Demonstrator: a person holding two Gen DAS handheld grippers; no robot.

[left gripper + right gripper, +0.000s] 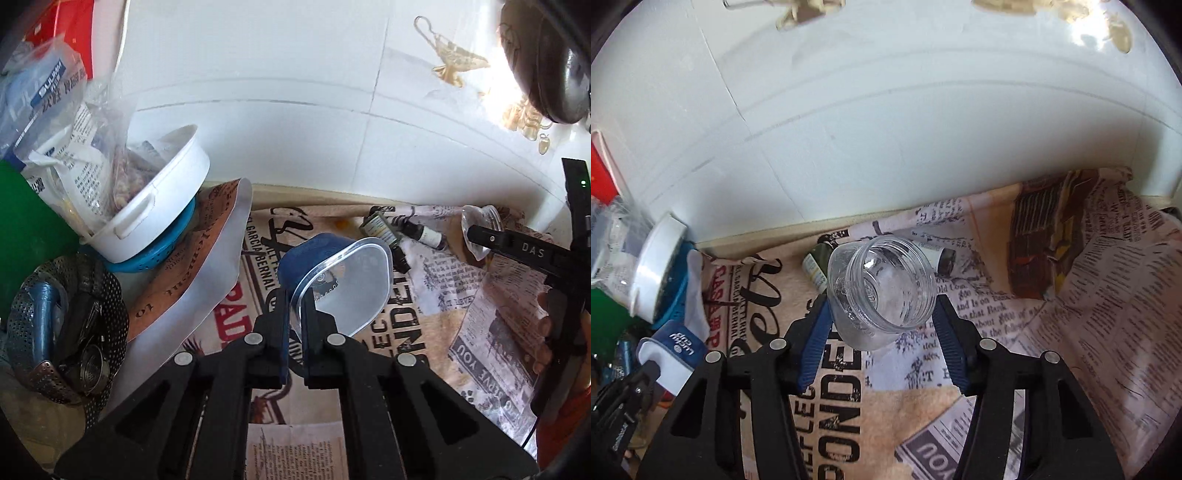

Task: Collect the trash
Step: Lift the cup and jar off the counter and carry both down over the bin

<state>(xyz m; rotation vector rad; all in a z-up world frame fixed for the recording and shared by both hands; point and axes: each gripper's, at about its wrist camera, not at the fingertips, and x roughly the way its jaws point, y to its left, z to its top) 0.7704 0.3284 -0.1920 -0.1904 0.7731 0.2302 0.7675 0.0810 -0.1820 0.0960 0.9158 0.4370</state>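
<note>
In the left wrist view, the left gripper (295, 317) is pinched tight on the thin rim of a blue plastic cup (332, 273), which tilts with its mouth toward the camera, seemingly lifted clear of the newspaper-print cloth (480, 332). To the far left a white tub (162, 199) stuffed with wrappers sits on a blue strainer (162, 254) (probably where the rubbish is being gathered). Small dark bottles (406, 229) lie on the cloth near the far wall.

In the right wrist view, the right gripper (882, 317) has its jaws about half spread around a clear plastic jar (882, 291), mouth facing the camera; both pads seem to press its sides, so it looks held. The blue cup (674, 350) shows at the near left.

To do this step well, I would keep both grips steady, since the rim pinch on the cup is shallow and could slip if it swings. Carry each piece level and release only over the bin.
</note>
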